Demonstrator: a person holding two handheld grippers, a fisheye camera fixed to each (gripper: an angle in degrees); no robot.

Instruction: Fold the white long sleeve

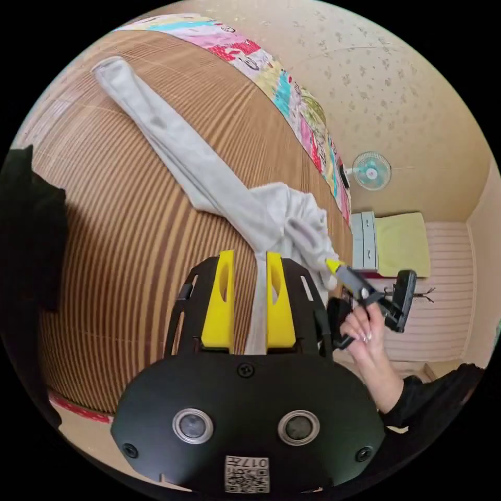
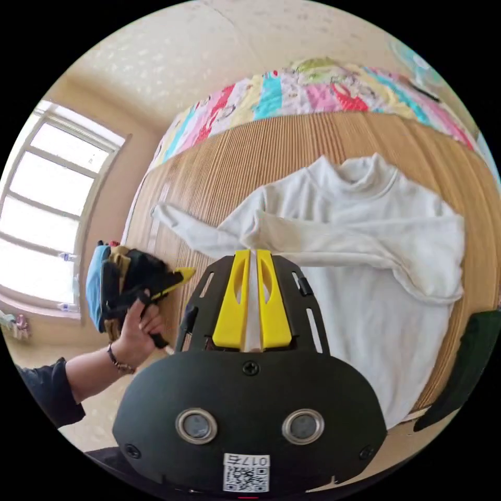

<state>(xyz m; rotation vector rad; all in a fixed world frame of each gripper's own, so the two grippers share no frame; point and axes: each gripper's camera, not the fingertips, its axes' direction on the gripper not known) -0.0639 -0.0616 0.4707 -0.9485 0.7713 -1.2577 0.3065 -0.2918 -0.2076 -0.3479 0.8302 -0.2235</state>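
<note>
The white long sleeve shirt (image 2: 365, 271) lies face up on a striped bamboo mat (image 2: 229, 162), collar away from me. One sleeve is folded across the chest; the other (image 2: 182, 224) points left. My right gripper (image 2: 252, 255) is shut on a strip of the folded sleeve's end. In the left gripper view the shirt (image 1: 209, 177) bunches near the right gripper (image 1: 332, 265), which a hand holds at the cloth's edge. My left gripper (image 1: 250, 258) has a white strip running between its jaws, with mat showing beside it. A hand holds the left gripper (image 2: 185, 272) just left of the shirt.
A dark garment (image 1: 31, 224) lies on the mat's edge, also seen as a dark garment (image 2: 469, 355). A colourful quilt (image 2: 292, 88) borders the mat's far side. A window (image 2: 47, 209), a wall fan (image 1: 371, 170) and a drawer unit (image 1: 364, 240) stand around.
</note>
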